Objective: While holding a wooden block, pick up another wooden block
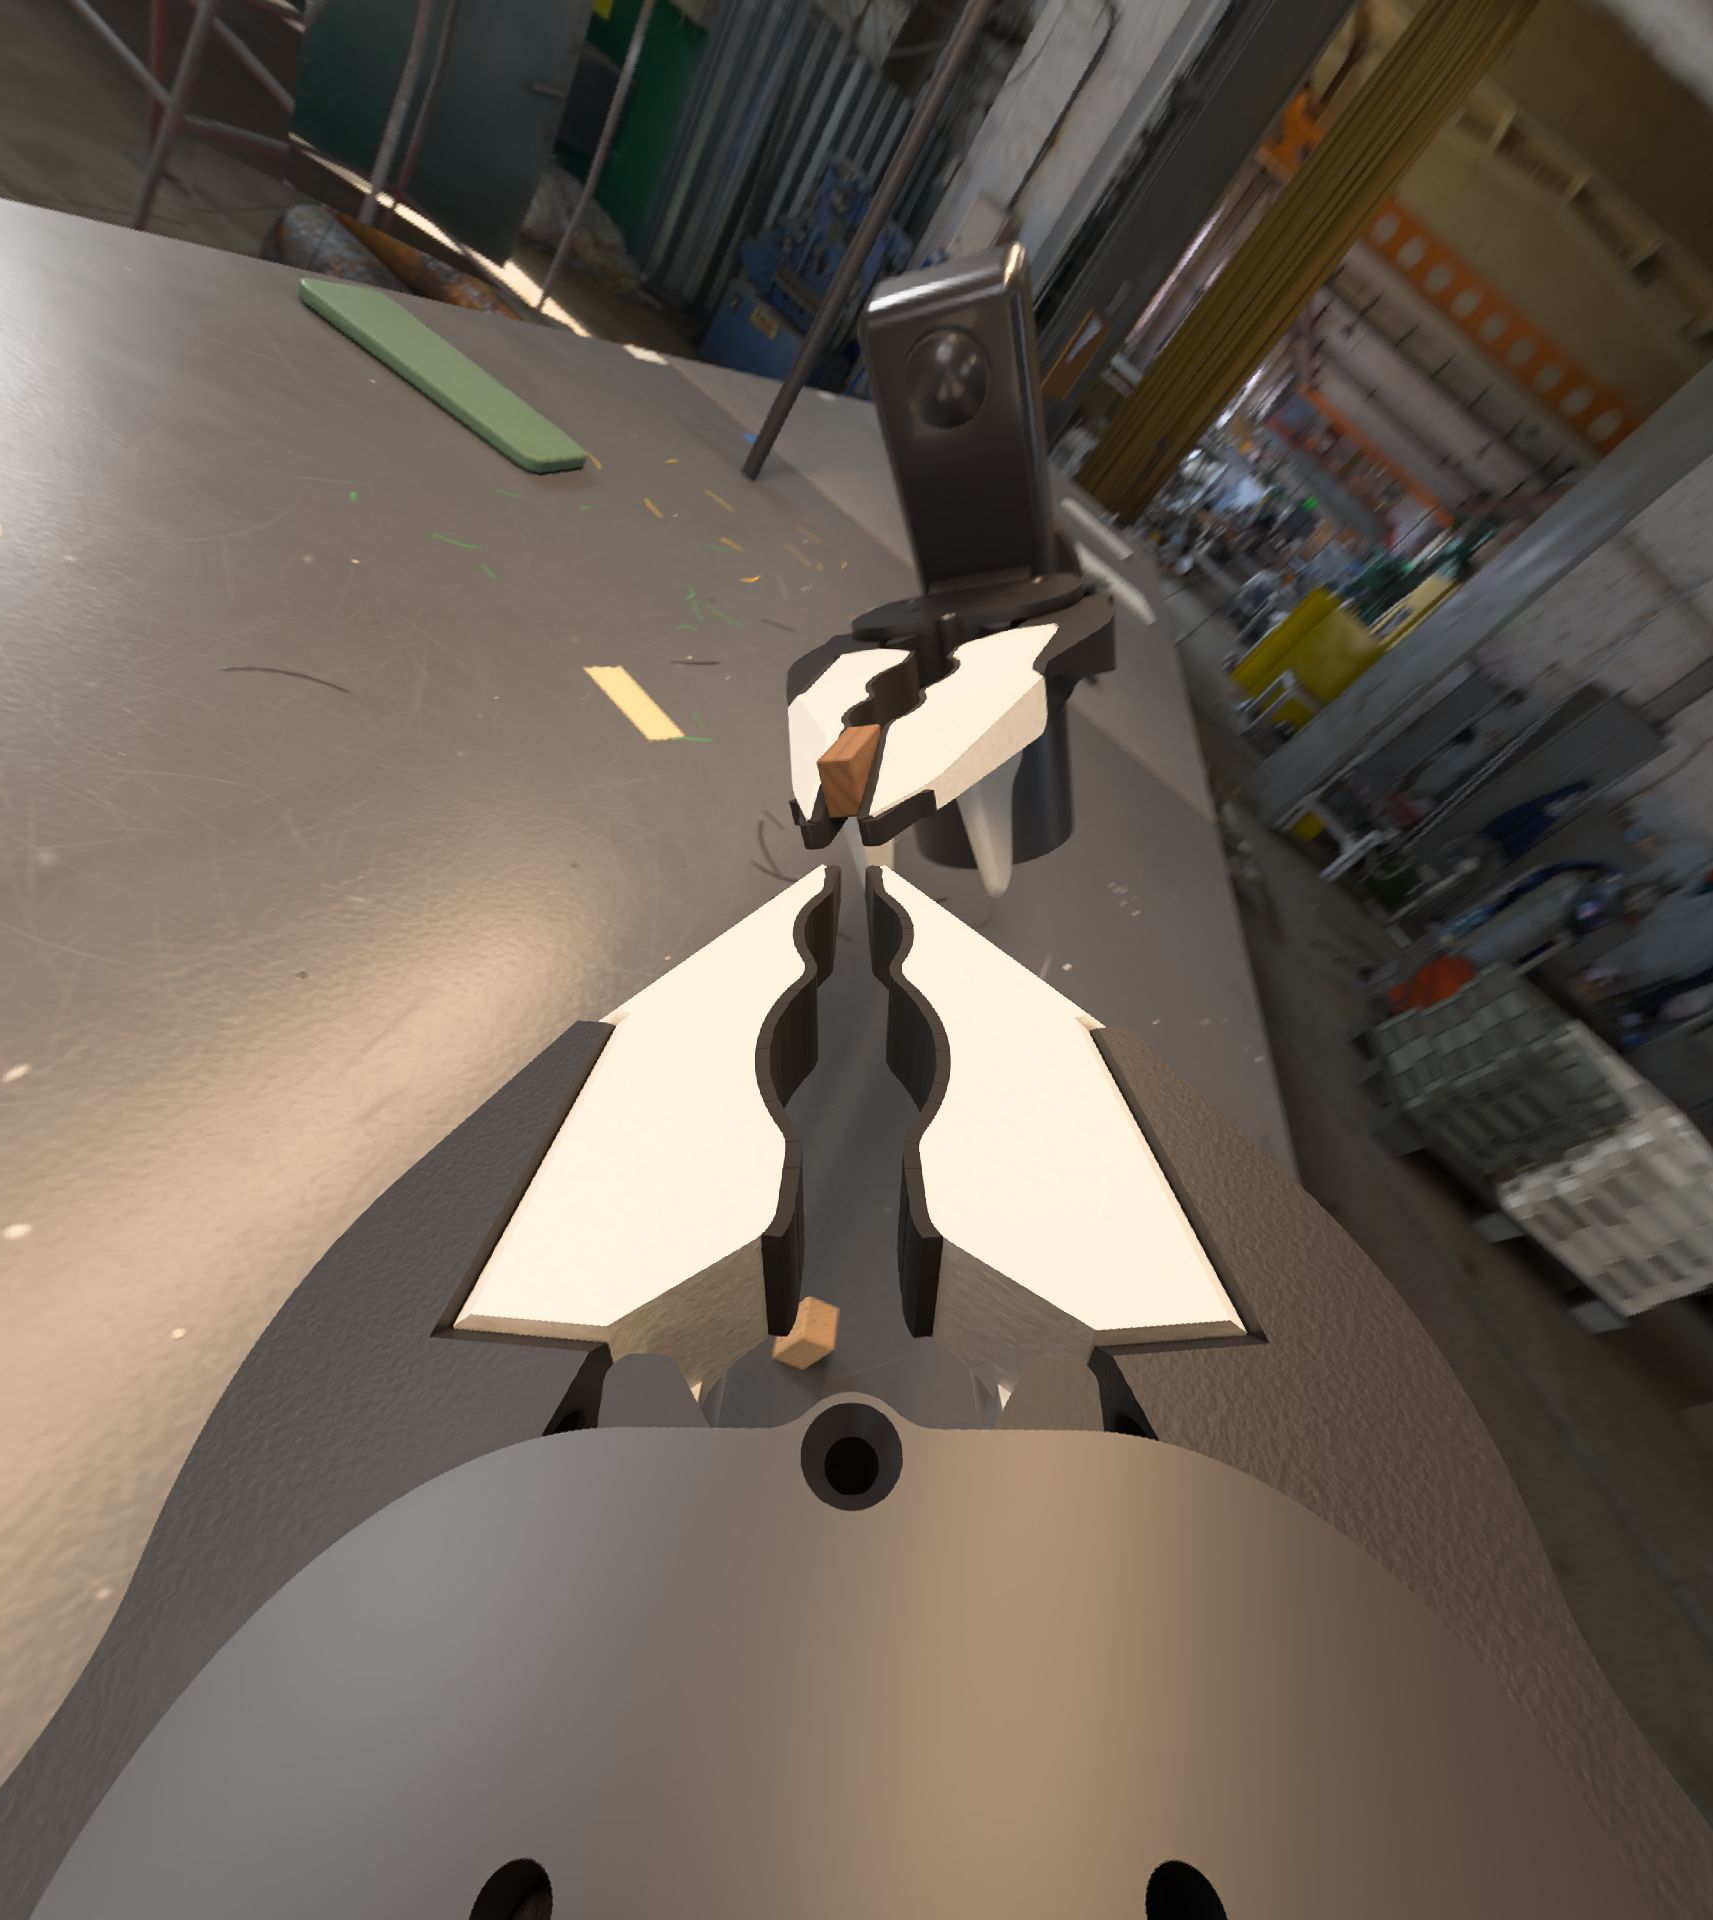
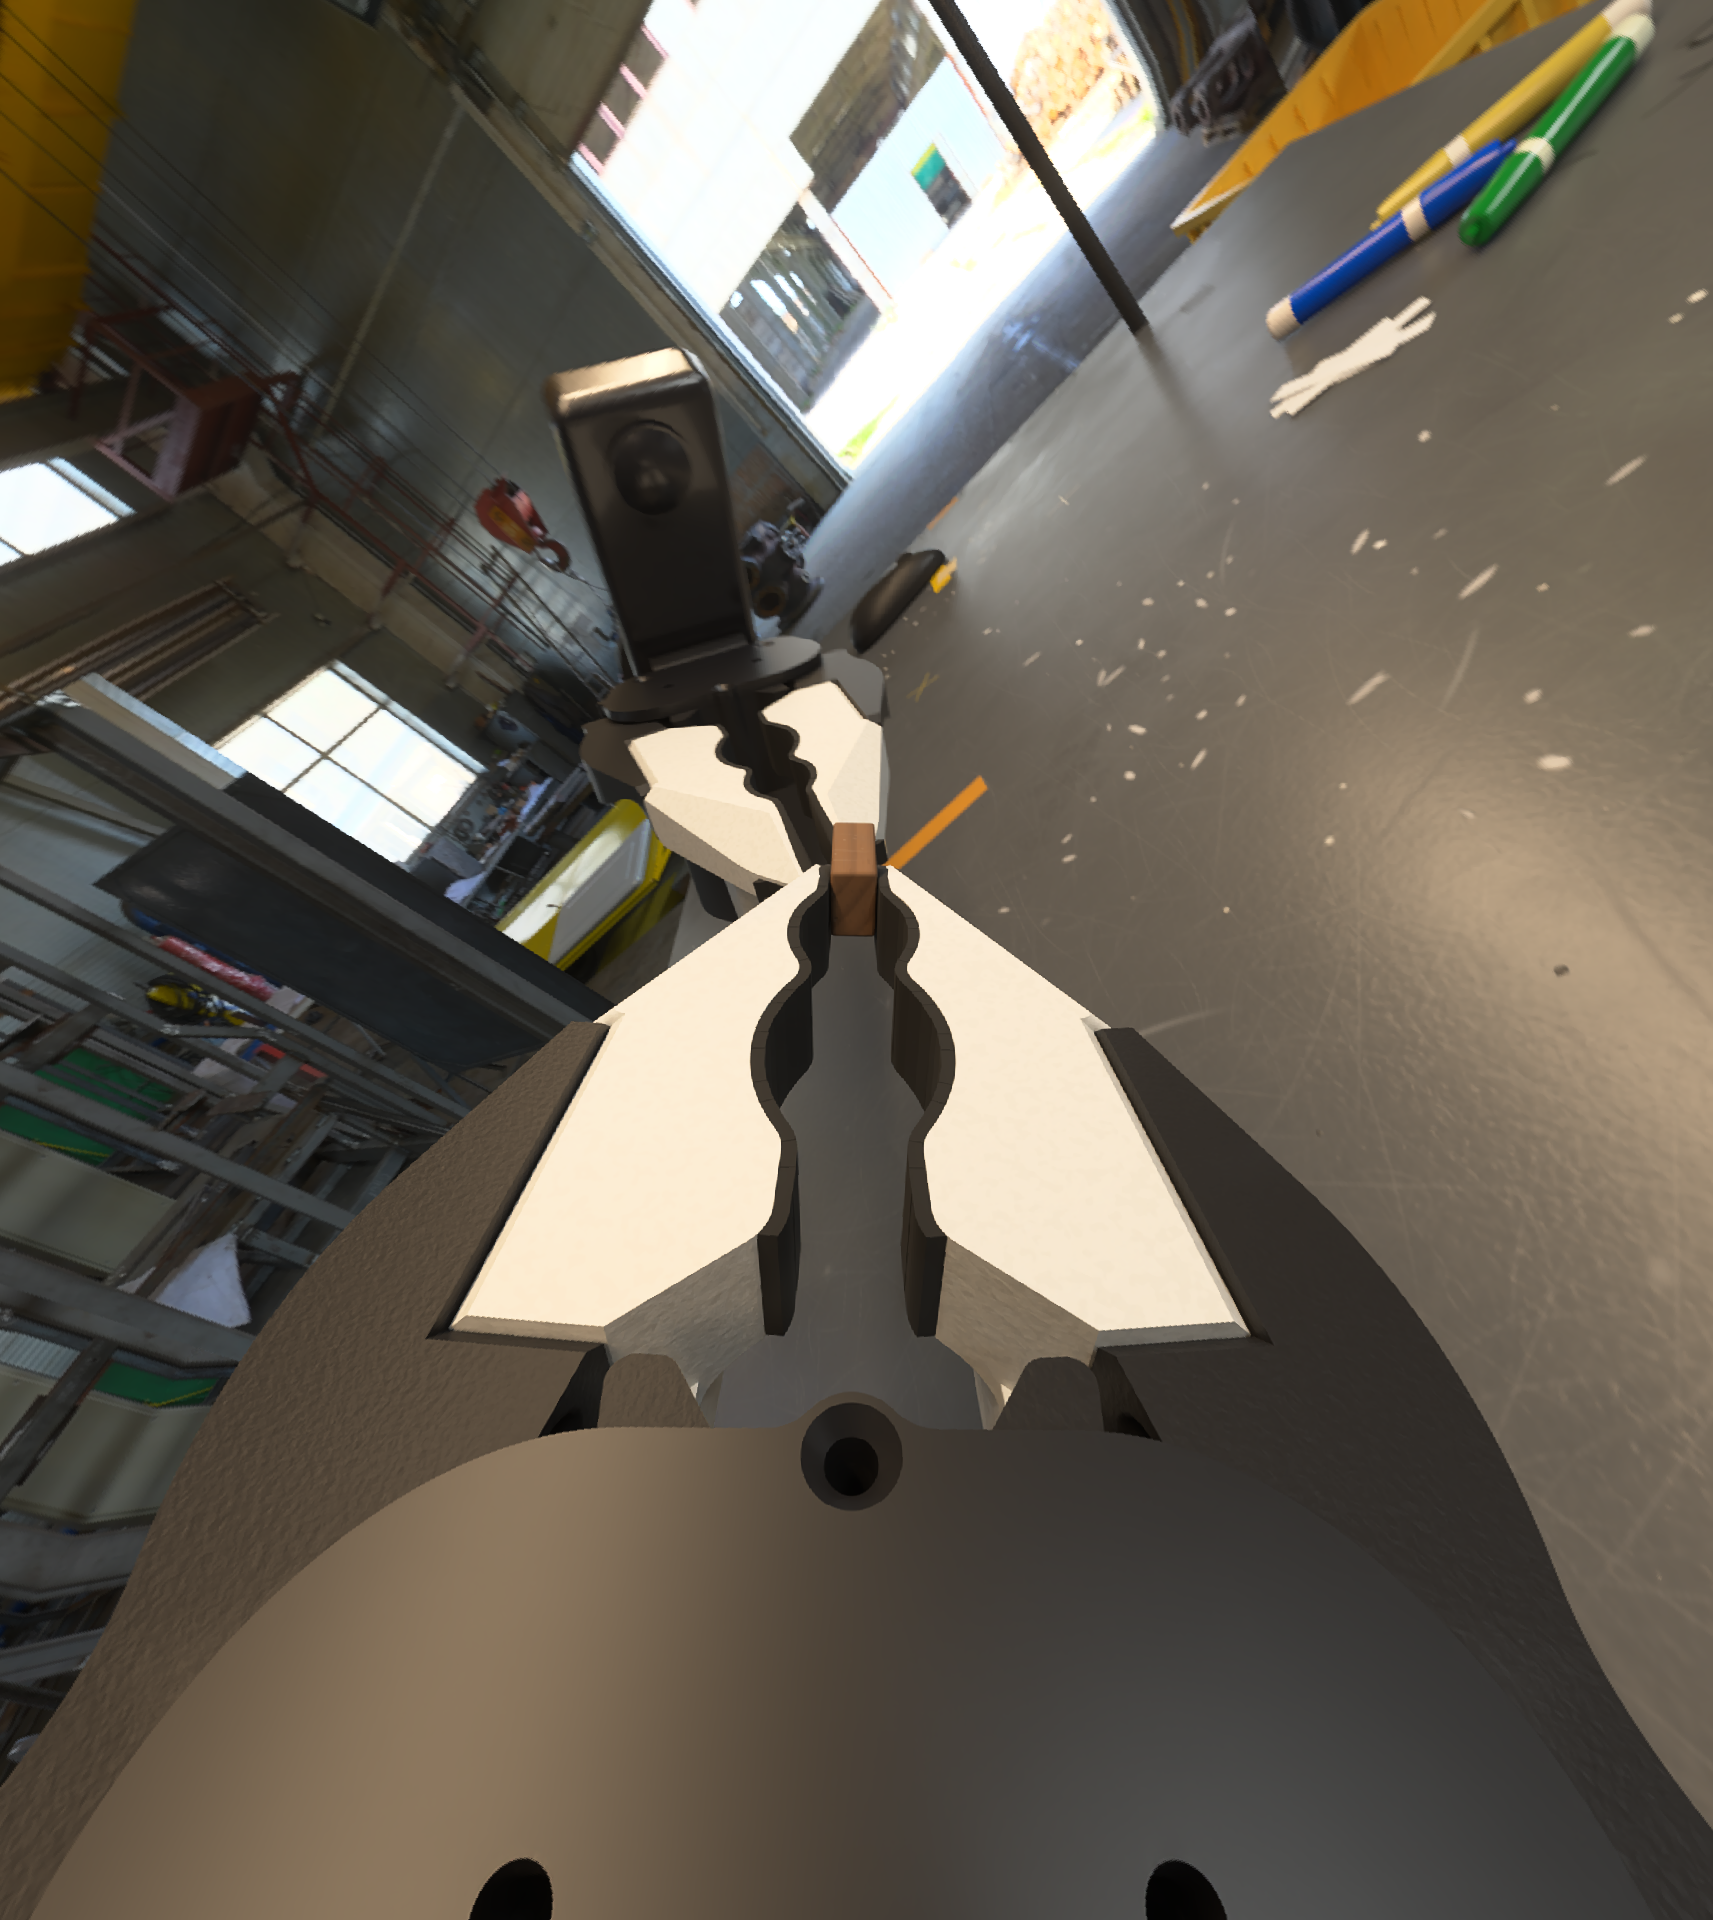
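Your right gripper (image 2: 853,883) pinches a darker wooden block (image 2: 853,881) between its fingertips. Your left gripper (image 1: 852,878) has its fingers nearly together with nothing at the tips, and a paler wooden block (image 1: 807,1333) sits far back near their base, below them. Beyond both grippers, tip to tip, lies the grey table (image 1: 208,831).

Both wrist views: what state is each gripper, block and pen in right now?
Right gripper: shut on darker block.
Left gripper: nearly closed, tips empty.
Lighter block: lying loose below the left gripper.
Pens: capped, lying on table.
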`<move>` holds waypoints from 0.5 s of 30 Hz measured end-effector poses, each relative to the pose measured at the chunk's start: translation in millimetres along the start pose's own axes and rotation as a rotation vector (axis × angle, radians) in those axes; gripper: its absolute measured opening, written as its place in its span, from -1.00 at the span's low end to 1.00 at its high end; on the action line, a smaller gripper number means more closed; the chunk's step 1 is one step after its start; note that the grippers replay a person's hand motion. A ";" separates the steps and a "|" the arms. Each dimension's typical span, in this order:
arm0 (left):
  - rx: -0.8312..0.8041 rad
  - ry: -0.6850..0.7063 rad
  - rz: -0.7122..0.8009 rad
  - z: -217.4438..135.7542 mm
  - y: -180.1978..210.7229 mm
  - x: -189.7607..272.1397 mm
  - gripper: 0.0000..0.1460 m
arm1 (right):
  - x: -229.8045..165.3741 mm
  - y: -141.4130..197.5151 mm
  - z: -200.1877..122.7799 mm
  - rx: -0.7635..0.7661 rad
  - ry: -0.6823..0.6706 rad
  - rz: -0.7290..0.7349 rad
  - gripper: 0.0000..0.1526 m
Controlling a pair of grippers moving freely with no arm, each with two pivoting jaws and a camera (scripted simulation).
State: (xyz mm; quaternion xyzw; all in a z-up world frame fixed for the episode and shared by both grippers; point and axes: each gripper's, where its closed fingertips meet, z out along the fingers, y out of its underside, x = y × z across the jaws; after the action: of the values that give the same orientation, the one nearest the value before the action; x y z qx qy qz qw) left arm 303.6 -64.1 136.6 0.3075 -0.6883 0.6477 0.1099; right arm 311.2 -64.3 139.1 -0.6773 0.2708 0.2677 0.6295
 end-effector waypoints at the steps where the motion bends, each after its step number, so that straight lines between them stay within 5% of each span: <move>1: -0.014 -0.021 0.029 1.1 2.1 -0.6 -0.94 | 1.3 2.0 -1.0 -0.009 0.015 0.002 -0.91; 7: -0.255 -0.126 0.236 3.2 44.9 -9.7 -0.60 | 33.1 15.1 -31.2 -0.081 0.230 0.013 -0.91; 12: -0.625 -0.243 0.541 -2.0 108.8 -25.2 -0.59 | 54.2 54.3 -60.6 -0.253 0.384 0.057 -0.91; 15: -0.708 -0.209 0.558 -0.3 123.5 -19.6 -0.62 | 58.8 77.0 -64.0 -0.301 0.409 0.110 -0.91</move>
State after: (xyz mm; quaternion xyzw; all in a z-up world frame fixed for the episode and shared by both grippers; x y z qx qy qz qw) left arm 249.1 -61.9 24.1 0.1175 -0.9311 0.3431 -0.0402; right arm 300.1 -134.5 47.3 -0.7876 0.3859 0.1965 0.4383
